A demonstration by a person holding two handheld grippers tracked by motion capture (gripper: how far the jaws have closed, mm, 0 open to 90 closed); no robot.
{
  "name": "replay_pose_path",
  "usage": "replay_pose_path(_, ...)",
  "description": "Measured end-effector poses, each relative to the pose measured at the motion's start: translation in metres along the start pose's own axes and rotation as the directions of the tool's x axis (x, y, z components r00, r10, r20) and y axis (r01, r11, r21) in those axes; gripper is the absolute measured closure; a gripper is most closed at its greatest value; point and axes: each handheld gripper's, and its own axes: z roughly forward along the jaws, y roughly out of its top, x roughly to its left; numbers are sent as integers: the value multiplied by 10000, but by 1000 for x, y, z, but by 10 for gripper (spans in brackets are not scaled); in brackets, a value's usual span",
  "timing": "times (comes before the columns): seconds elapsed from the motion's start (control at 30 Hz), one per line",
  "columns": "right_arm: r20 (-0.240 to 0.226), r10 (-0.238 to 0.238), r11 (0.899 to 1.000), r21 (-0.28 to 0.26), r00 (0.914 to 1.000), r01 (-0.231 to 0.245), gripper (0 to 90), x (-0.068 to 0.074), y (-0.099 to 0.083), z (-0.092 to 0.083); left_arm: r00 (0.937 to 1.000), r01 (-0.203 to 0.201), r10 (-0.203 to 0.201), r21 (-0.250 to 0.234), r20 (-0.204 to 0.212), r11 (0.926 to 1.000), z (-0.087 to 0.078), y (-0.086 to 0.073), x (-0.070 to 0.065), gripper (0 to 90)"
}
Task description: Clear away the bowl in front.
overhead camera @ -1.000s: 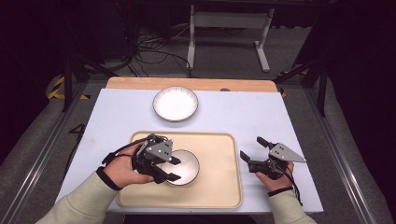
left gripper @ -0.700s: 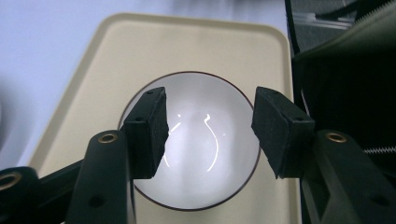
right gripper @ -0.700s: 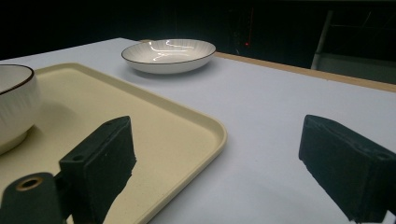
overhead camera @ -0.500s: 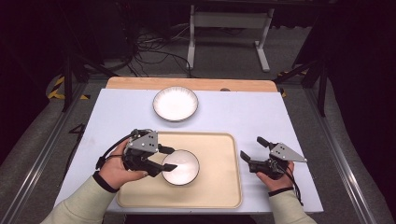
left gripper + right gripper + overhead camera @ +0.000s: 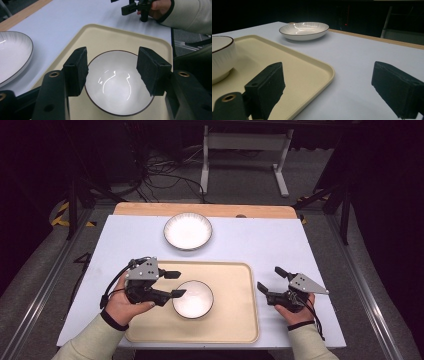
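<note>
Since the earlier frame the left gripper [image 5: 172, 284] has drawn back leftward off the bowl [image 5: 193, 299], and its fingers [image 5: 76, 70] have just been opening, with nothing pressed between them.

Worktop [image 5: 125, 240]: a pale, matte, rectangular sheet with a wooden strip along the far edge.

Tray [image 5: 240, 320]: beige, smooth, rounded corners and a raised lip, lying at the near centre of the worktop.

Plate [image 5: 188, 231]: white, shallow, fluted, dark-rimmed, resting on the worktop beyond the tray.

Bowl: white, glossy, round, with a thin dark rim, standing on the left half of the tray. In the high view the left gripper's fingertips sit at the bowl's left edge, one just beside the rim and one further off. The left gripper view shows the bowl [image 5: 119, 90] beyond and below the two black foam-like pads, its rim clear of both.

Right gripper [image 5: 270, 280]: on the worktop just right of the tray, fingers spread wide and holding nothing. The right gripper view shows the ribbed outer wall of the bowl [image 5: 220, 60], which the high view does not reveal.
</note>
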Motion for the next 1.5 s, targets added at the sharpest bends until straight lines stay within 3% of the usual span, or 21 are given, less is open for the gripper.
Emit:
replay_pose_path(0.27,-6,-63,10000,22,10000,63,118,1,0,0,9984,379,-407,-686,-395,9969,-12,-13,3,390)
replay_pose_path(0.43,-26,-84,10000,25,10000,85,119,1,0,0,9941,631,-715,-1015,-811,9928,-24,-27,6,377)
replay_pose_path(0.6,-38,-90,10000,21,10000,90,119,1,0,0,9828,1107,-1293,-1392,-1322,9841,-37,-49,11,364)
replay_pose_path(0.67,-42,-81,10000,28,10000,81,119,1,0,0,9810,1146,-1353,-1472,-1393,9824,-40,-52,12,359)
replay_pose_path(0.77,-38,-73,10000,34,10000,74,119,0,0,0,9728,1167,-1497,-1845,-1769,9759,-49,-67,14,342)
replay_pose_path(0.9,-43,-63,10000,28,10000,64,119,0,0,0,9673,1232,-1626,-2001,-1944,9720,-53,-78,14,329)
replay_pose_path(1.07,-51,-61,10000,22,10000,61,118,0,0,0,9539,1564,-2041,-2159,-2201,9638,-59,-96,16,303)
replay_pose_path(1.1,-53,-60,10000,21,10000,60,119,0,0,0,9504,1712,-2228,-2329,-2170,9573,-60,-99,16,296)
replay_pose_path(1.2,-51,-64,10000,20,10000,64,119,0,0,0,9446,1833,-2359,-2295,-2280,9559,-63,-109,17,279)
replay_pose_path(1.33,-55,-44,10000,26,10000,44,119,0,0,0,9412,1809,-2378,-2363,-2401,9547,-66,-121,18,271)
replay_pose_path(1.37,-61,-40,10000,27,10000,40,119,0,0,0,9403,1813,-2428,-2528,-2385,9504,-67,-124,18,267)
replay_pose_path(1.43,-55,-66,10000,23,10000,66,119,0,0,0,9395,1700,-2360,-2603,-2484,9505,-69,-129,19,253)
replay_pose_path(1.5,-49,-66,10000,29,10000,66,119,0,0,0,9366,1708,-2432,-2774,-2521,9455,-69,-133,19,244)
